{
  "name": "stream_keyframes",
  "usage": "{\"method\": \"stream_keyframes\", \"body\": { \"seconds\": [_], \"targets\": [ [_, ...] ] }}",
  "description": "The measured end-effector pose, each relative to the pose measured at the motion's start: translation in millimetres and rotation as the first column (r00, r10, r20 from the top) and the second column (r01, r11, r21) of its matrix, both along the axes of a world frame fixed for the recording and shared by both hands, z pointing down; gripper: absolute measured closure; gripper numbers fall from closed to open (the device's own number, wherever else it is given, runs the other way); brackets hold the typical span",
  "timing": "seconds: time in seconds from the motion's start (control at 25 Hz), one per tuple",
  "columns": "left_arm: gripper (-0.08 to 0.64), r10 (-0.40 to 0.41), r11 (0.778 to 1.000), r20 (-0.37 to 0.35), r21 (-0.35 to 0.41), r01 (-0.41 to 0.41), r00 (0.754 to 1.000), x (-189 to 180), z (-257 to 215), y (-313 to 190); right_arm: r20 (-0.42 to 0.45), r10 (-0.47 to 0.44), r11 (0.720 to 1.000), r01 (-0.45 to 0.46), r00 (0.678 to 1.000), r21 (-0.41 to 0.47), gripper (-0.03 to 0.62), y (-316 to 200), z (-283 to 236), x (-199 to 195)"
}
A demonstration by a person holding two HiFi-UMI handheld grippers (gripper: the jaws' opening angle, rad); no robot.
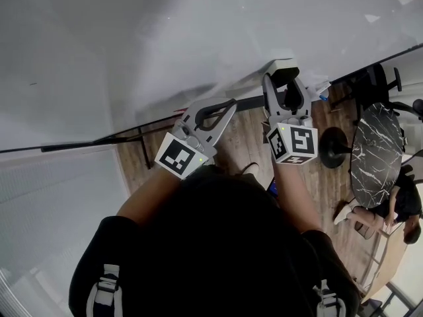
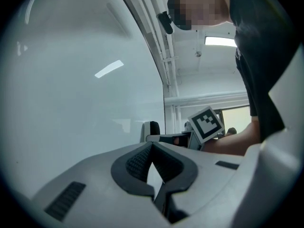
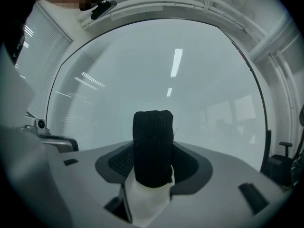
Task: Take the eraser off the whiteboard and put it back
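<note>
Whiteboard (image 1: 165,45): broad white panel that fills most of the head view. It is bare where it shows, and both tools point level at it.
Wood floor (image 1: 248,134): brown boards below the board's lower edge.
Marble table (image 1: 377,154): round and dark, well apart on the right, with no part in the task.
Right gripper (image 1: 285,90): jaws partly apart, one on either side of the eraser. The pads seem to press its two flanks, so it has hold of it.
Left gripper (image 2: 152,145): jaws together at the tips with nothing between them, idle just beside the right one.
Eraser (image 3: 152,146): black felt on a white body, upright between the right jaws and right at the board. Whether it touches the surface cannot be told.
Step in hand: likely the grasp at the board. Whether the eraser is coming off or going back on is undecided.
Next move: if lifting, a straight pull away from the board with a firm grip. If returning, press it flat, then let the jaws part.
</note>
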State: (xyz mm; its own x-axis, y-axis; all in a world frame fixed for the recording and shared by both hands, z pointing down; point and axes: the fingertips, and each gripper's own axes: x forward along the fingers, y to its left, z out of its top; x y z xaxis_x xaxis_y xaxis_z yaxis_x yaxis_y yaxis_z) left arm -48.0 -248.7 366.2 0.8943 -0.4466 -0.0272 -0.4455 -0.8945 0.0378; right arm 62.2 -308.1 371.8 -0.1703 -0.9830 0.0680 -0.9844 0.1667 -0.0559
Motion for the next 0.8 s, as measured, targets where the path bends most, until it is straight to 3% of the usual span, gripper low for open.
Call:
{"method": "stream_keyframes", "body": {
  "seconds": [0.4,0.8],
  "targets": [
    [0.555,-0.042,0.999,-0.001,-0.002,0.042,0.999,-3.0,-1.9,9.2,-0.001,-0.076,0.997,0.076,0.997,0.027,0.374,22.9,-9.4,-1.7],
    [0.555,-0.115,0.992,0.015,0.05,0.114,0.993,-5.6,-16.3,30.3,0.024,-0.243,0.969,0.241,0.97,0.057,0.371,73.0,-21.3,-6.4]
  ]
}}
